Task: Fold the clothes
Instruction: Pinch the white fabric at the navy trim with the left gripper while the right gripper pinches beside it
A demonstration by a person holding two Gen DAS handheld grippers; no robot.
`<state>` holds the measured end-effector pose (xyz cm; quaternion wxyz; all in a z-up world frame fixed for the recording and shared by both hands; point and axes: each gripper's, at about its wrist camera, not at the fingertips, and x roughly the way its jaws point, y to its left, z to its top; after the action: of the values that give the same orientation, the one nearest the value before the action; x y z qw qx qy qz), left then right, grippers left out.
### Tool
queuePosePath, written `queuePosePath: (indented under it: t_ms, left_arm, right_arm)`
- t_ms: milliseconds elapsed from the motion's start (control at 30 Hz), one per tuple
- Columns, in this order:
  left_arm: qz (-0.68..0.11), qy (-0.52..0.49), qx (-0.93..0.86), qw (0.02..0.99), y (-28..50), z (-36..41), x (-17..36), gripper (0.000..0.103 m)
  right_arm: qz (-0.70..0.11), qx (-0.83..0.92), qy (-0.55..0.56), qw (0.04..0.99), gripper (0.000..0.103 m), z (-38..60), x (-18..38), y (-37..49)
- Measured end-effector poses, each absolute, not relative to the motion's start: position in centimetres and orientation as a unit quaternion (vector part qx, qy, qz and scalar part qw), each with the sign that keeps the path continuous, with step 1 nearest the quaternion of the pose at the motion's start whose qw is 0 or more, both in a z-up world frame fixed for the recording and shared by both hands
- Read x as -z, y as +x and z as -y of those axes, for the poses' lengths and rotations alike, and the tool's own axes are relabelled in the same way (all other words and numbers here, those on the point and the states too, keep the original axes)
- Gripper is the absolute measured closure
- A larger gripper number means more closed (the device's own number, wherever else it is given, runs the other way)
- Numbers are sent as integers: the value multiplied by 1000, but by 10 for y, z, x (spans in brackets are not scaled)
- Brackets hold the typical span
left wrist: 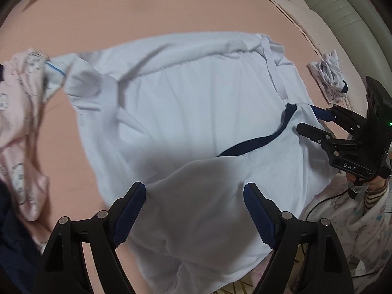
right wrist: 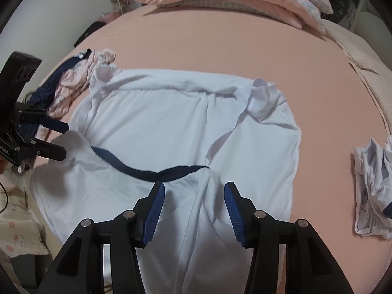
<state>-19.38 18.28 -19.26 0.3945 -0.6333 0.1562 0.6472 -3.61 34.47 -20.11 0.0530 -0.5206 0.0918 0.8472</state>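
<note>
Our left gripper point(left wrist: 194, 210) and right gripper point(right wrist: 194, 210) both hang spread and empty over the near part of the white T-shirt point(right wrist: 171, 127). The shirt lies on the pink bed sheet point(right wrist: 220, 46), its navy collar point(right wrist: 156, 172) toward us, the far hem turned over and one sleeve flapped inward. We judge it partly folded at most, with further folds left. A crumpled white garment point(right wrist: 374, 188) waits right, a pink patterned garment point(left wrist: 19, 112) left, both unfolded.
</note>
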Motion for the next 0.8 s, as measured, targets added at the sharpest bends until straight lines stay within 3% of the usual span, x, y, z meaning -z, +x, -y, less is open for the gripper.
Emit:
queuePosePath:
  t_ms: [133, 333, 467, 667, 733, 800]
  left_arm:
    - [-150, -632, -648, 397, -184, -181, 199, 47]
    - [-119, -628, -664, 389, -184, -170, 201, 60]
    - [-98, -628, -675, 375, -185, -164, 203, 72]
    - [-102, -618, -694, 354, -178, -165, 204, 77]
    - [-103, -615, -701, 347, -175, -166, 204, 77]
    - [-104, -611, -707, 340, -173, -166, 204, 77]
  right_arm:
    - [-98, -845, -524, 46, 53, -347, 202, -36]
    - [-128, -834, -535, 38, 53, -355, 211, -36]
    - [-204, -826, -525, 15, 53, -371, 213, -36]
    - [-257, -815, -520, 14, 54, -385, 220, -36]
    - [-238, -816, -527, 26, 61, -381, 220, -38]
    - [-205, -819, -534, 45, 75, -374, 220, -41]
